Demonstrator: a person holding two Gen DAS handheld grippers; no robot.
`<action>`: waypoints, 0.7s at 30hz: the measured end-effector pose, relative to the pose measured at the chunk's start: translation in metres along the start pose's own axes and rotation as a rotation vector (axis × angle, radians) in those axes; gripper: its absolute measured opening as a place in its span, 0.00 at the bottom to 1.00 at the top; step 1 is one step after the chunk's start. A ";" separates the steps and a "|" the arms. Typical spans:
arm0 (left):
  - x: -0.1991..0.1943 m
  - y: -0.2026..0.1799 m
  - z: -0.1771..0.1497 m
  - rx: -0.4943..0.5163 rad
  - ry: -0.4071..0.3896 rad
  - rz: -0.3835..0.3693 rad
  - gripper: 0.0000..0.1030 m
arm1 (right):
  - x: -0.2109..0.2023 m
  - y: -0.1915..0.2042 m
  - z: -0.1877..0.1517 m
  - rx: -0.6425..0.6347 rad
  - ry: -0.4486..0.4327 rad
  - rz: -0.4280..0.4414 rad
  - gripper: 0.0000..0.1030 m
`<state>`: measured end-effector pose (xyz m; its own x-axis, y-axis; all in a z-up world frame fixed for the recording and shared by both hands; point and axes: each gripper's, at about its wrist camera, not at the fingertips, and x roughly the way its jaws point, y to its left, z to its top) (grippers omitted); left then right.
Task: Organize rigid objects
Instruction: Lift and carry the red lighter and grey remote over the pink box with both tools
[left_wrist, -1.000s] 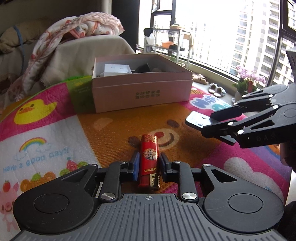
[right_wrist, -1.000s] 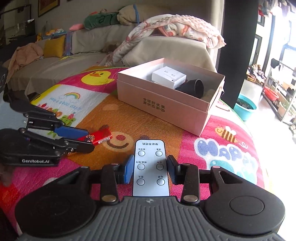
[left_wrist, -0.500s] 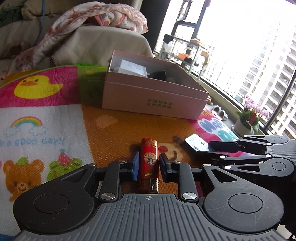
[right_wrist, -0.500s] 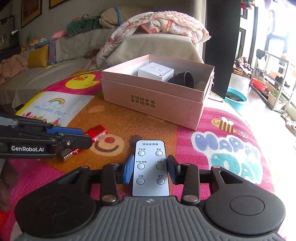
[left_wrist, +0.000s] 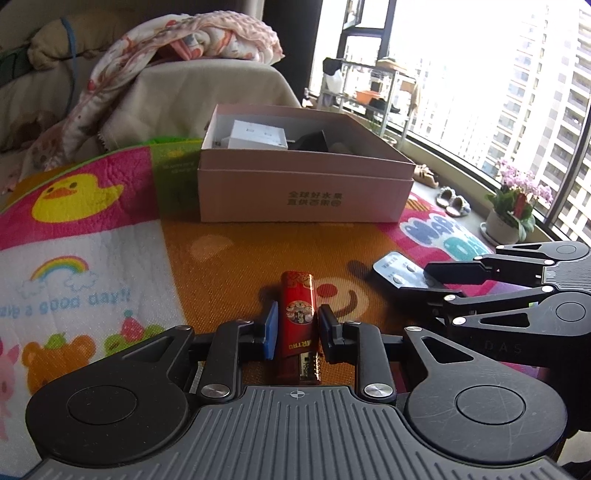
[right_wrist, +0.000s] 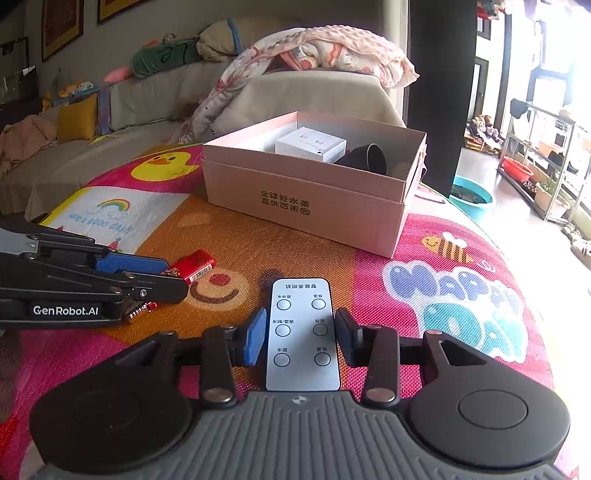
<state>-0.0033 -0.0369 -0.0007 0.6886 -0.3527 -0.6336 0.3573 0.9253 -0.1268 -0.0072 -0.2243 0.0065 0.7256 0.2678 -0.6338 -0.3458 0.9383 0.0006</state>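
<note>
Both wrist views have drawn nearer the pink cardboard box (left_wrist: 305, 192) since a second ago; it now fills more of each frame, and the grips themselves look unchanged.

Left gripper (left_wrist: 295, 334): jaws closed on the red lighter (left_wrist: 297, 314), pads pressing its two long sides. Lighter points forward, metal head toward the camera, printed label up. Whether it rests on the mat or is lifted just clear, I cannot tell.

Right gripper (right_wrist: 301, 334): jaws closed on the grey remote control (right_wrist: 301, 334), blue pad on its left edge, black pad on its right. Six round buttons face up; the rear end lies under the gripper body.

Seen from the right wrist camera, the left gripper sits to the left with the lighter protruding from it; seen from the left wrist camera, the right gripper sits to the right with the remote's front end showing.

Box stands open on the cartoon play mat (right_wrist: 461, 291), ahead of both grippers and well apart from them. Inside: a white carton (right_wrist: 311, 144) and, just beside it, a black cup (right_wrist: 369, 157) on its side.
</note>
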 end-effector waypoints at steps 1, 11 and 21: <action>0.000 0.000 0.000 0.000 -0.001 0.000 0.26 | 0.000 0.000 0.000 -0.001 0.000 -0.001 0.40; -0.012 -0.011 -0.012 0.074 -0.018 -0.036 0.26 | -0.006 0.000 0.000 -0.007 0.016 0.029 0.38; -0.036 -0.008 0.012 0.100 -0.124 -0.102 0.26 | -0.032 -0.007 0.013 -0.001 -0.024 0.064 0.37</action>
<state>-0.0234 -0.0331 0.0326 0.7157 -0.4642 -0.5218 0.4862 0.8675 -0.1049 -0.0200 -0.2368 0.0367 0.7160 0.3322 -0.6140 -0.3925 0.9189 0.0395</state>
